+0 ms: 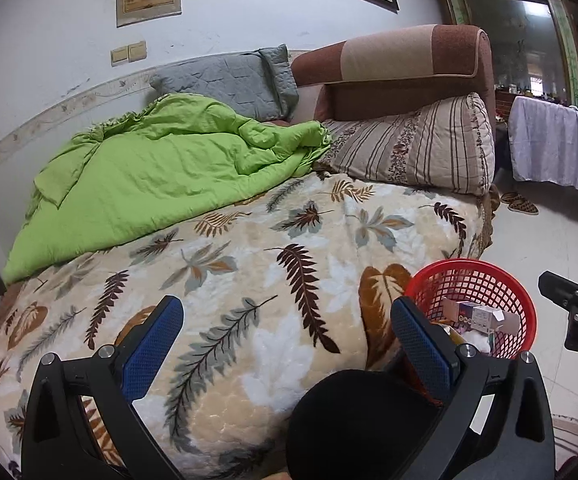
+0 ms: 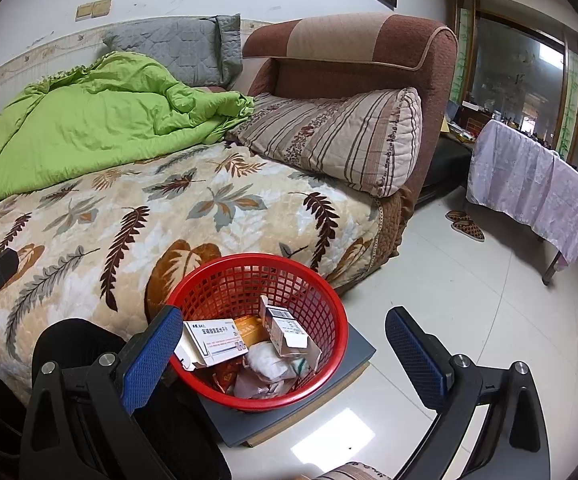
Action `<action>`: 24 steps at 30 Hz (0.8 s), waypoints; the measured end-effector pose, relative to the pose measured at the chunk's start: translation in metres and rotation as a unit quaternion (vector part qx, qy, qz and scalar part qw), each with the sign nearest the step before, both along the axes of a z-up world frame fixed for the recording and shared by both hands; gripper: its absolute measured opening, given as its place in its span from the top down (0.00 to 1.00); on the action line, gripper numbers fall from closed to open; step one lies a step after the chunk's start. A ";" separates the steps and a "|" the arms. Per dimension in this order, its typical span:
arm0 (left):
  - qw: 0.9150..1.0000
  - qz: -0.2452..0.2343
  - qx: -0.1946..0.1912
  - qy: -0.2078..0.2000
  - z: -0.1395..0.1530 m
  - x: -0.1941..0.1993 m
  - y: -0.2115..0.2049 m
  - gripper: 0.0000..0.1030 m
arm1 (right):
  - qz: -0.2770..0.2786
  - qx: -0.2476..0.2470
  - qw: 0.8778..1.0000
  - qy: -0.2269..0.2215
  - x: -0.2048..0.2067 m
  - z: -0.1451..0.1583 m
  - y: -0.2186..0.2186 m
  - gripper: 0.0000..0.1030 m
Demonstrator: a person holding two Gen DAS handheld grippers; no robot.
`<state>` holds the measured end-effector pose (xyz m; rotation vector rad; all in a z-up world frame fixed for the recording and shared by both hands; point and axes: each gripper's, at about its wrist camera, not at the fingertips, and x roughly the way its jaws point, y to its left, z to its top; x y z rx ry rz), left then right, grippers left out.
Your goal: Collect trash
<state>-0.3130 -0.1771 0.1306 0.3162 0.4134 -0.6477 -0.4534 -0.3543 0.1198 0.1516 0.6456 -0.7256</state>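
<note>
Beside the bed (image 2: 193, 208), on a grey board, red basket (image 2: 331, 308) within easy dropping reach, cartons and paper inside; left gripper (image 1: 285, 320) and right gripper (image 2: 283, 330) jaws apart, empty.

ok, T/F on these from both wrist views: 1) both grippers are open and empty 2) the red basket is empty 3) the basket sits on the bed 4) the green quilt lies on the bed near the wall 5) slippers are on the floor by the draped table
1) Both grippers are open and empty. True: the left gripper and right gripper hold nothing.
2) The red basket is empty. False: it holds a white box, other cartons and crumpled paper.
3) The basket sits on the bed. False: it stands on a grey board on the floor beside the bed.
4) The green quilt lies on the bed near the wall. True.
5) Slippers are on the floor by the draped table. True.
</note>
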 end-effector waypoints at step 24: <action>1.000 -0.014 0.008 0.006 -0.005 0.001 0.000 0.00 | 0.006 0.003 1.000 0.008 0.006 -0.006 -0.001 0.01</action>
